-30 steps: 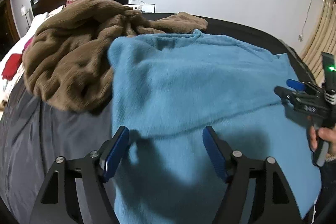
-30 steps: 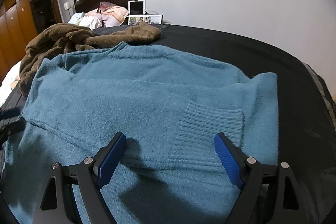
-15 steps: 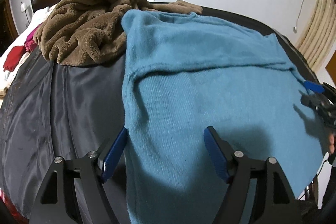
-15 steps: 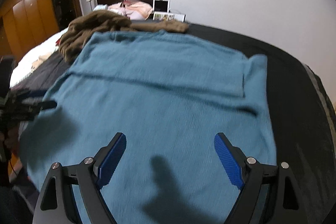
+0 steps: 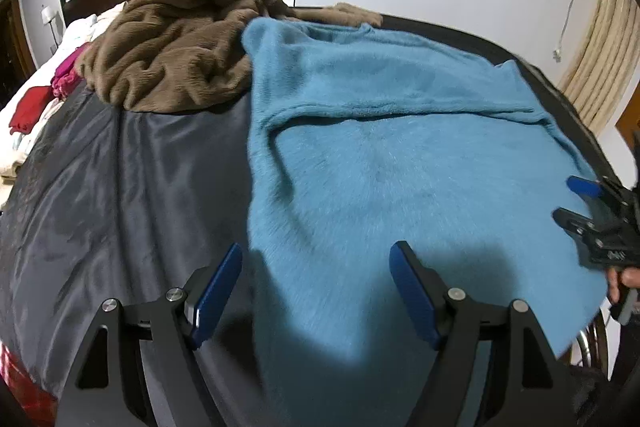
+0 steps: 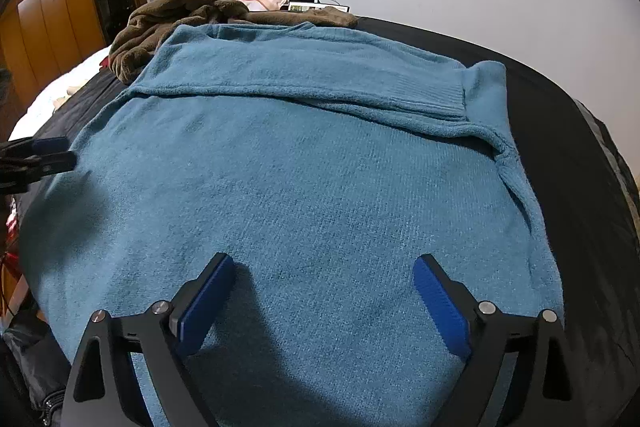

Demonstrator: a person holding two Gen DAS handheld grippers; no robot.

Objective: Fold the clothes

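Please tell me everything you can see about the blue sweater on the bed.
The sweater is teal-blue, fuzzy knit, lying flat on the dark sheet. One sleeve is folded across the chest, its ribbed cuff near the right edge. The collar end touches the brown blanket. Both grippers, left and right, hover open over its hem; neither holds it.

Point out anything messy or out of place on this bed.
The brown blanket lies crumpled in a heap at the head end, touching the blue sweater at its collar. The sweater itself lies flat, sleeves folded across its chest.
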